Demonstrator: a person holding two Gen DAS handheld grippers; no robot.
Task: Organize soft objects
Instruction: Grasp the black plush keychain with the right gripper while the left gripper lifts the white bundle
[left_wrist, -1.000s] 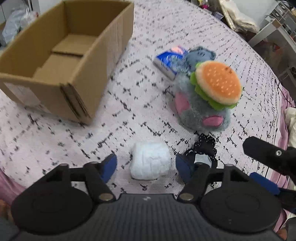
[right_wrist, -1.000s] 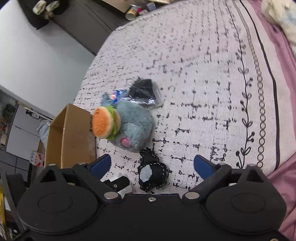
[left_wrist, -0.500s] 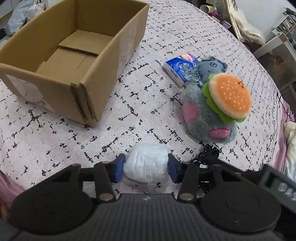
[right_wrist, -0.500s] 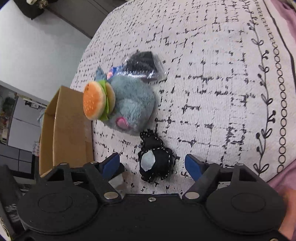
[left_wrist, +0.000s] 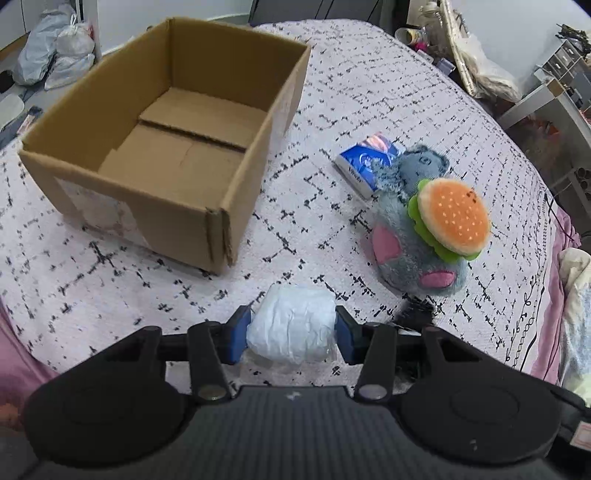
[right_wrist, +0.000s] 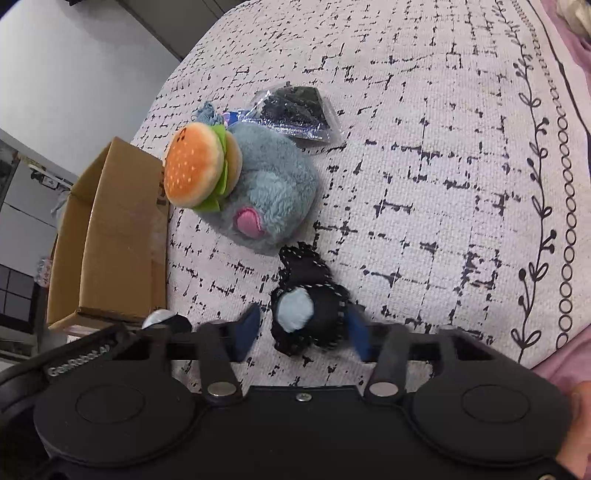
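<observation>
My left gripper (left_wrist: 291, 330) is shut on a white wrapped soft pack (left_wrist: 291, 326) and holds it just above the patterned bedspread (left_wrist: 314, 110). My right gripper (right_wrist: 302, 328) has its jaws close around a small black stitched plush (right_wrist: 306, 315) that lies on the bedspread (right_wrist: 443, 147); the right pad touches it, a gap shows at the left pad. A grey plush with a burger toy (left_wrist: 448, 218) lies to the right, and it also shows in the right wrist view (right_wrist: 258, 192). An open cardboard box (left_wrist: 166, 147) stands at the left.
A blue tissue pack (left_wrist: 364, 162) lies behind the grey plush. A clear bag with something black (right_wrist: 299, 110) lies beyond the plush in the right wrist view. The box (right_wrist: 107, 236) shows at the left there. The bed edge and pink sheet (left_wrist: 554, 314) are at the right.
My left gripper closed on the white pack and lifted it slightly. My right gripper moved in over the black plush and its jaws narrowed around it.
</observation>
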